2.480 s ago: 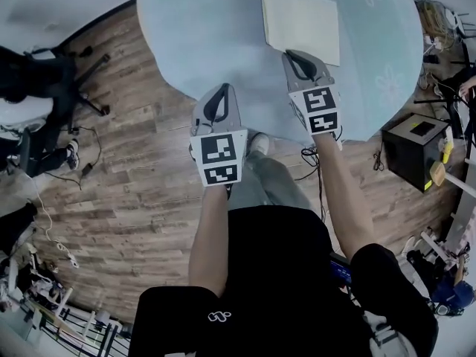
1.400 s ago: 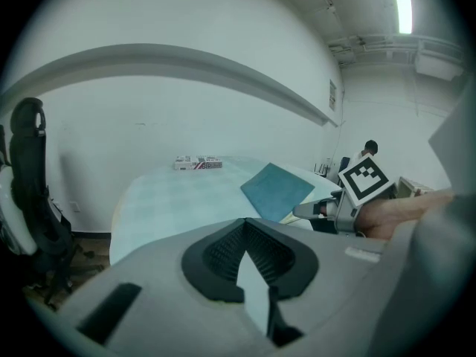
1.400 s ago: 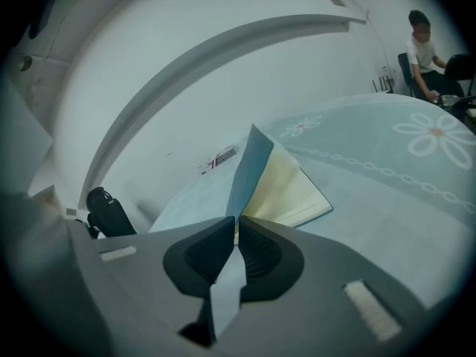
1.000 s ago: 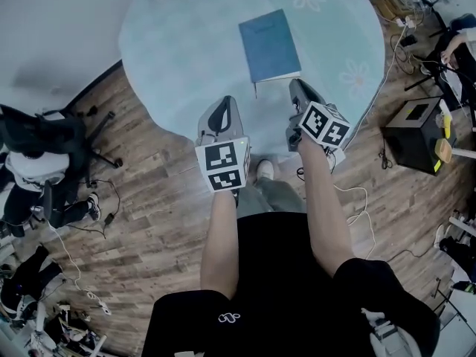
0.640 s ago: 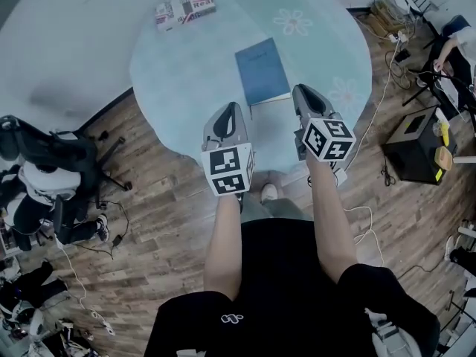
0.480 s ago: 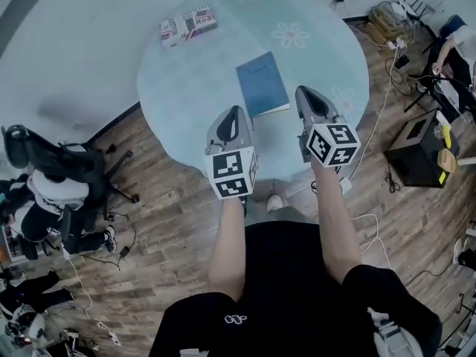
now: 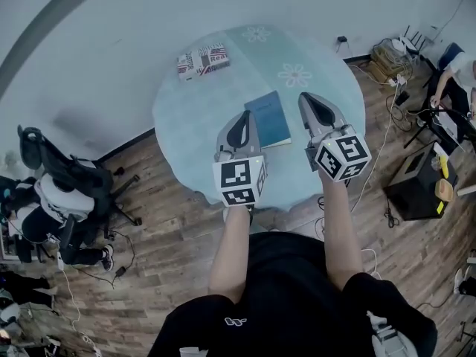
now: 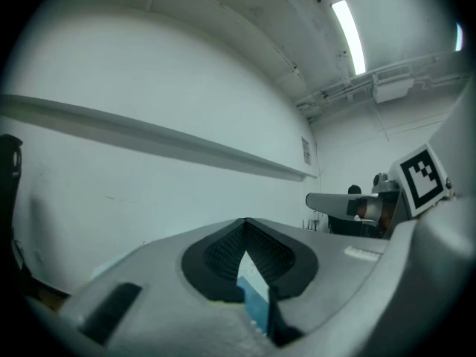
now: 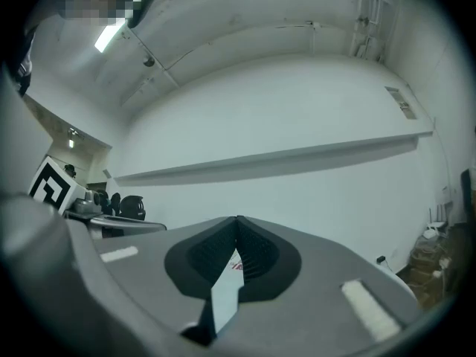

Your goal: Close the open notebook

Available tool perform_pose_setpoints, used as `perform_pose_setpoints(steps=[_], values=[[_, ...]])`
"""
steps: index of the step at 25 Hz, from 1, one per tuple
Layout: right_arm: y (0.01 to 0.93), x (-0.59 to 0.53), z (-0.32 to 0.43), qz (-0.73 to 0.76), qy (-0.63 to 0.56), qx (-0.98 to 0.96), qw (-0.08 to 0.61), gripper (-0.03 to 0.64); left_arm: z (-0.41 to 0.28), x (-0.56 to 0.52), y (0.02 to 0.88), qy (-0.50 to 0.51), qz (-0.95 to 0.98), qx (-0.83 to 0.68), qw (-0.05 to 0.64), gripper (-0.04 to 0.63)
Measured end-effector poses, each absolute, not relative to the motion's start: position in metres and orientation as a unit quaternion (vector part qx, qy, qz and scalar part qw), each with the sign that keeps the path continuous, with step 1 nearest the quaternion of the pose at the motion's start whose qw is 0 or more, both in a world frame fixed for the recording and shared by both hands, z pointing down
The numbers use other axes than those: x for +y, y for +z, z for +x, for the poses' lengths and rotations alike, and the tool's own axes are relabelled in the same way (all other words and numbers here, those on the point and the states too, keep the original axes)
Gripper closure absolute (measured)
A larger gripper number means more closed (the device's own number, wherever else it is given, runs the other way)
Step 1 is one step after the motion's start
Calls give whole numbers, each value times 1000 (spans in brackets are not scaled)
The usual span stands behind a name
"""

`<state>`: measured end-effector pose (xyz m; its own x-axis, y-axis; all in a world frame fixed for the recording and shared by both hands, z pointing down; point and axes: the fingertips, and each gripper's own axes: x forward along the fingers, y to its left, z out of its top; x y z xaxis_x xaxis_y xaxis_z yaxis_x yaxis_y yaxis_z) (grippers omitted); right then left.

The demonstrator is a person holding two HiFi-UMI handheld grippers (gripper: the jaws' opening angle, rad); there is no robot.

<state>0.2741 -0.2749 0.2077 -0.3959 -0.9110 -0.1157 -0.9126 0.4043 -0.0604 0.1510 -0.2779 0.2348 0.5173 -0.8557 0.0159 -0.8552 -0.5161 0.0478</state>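
Round table (image 7: 195,114) under pale cloth carries the blue notebook (image 7: 271,119), flat and cover-shut; judge it light, thin, slightly flexible, best taken at a free cover edge; your left hand-held gripper (image 7: 243,116) and right hand-held gripper (image 7: 306,97) both have jaws together, empty.

Lab or test room, I'd say, not a home. Bare white walls (image 7: 111,36), a strip light (image 8: 348,24) and conduit (image 8: 379,76) up at the ceiling. The plank floor (image 7: 171,229) has loose cables (image 7: 387,54) heaped by the wall. A black box (image 7: 416,188) sits on the floor to my right, and a person (image 7: 455,69) is busy among stands (image 7: 439,121) beyond it. To my left, an office chair (image 7: 44,162) with dark stuff piled next to it. Only homely bit: the round table (image 7: 186,117) with its pale blue flowered cloth.
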Motion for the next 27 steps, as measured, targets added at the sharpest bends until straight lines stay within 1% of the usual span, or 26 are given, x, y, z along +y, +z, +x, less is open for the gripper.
perform_pose_setpoints(steps=[6, 12, 16, 27], values=[[209, -280, 265, -528, 7, 848, 37, 606, 160, -275, 209, -28, 875, -484, 6, 592], [210, -284, 268, -521, -4, 853, 33, 606, 163, -274, 204, -26, 874, -485, -2, 592], [216, -285, 267, -511, -17, 859, 30, 606, 160, -273, 200, -46, 871, -490, 1, 592], [217, -291, 269, -510, -16, 860, 21, 606, 165, -278, 210, -25, 873, -487, -1, 592]])
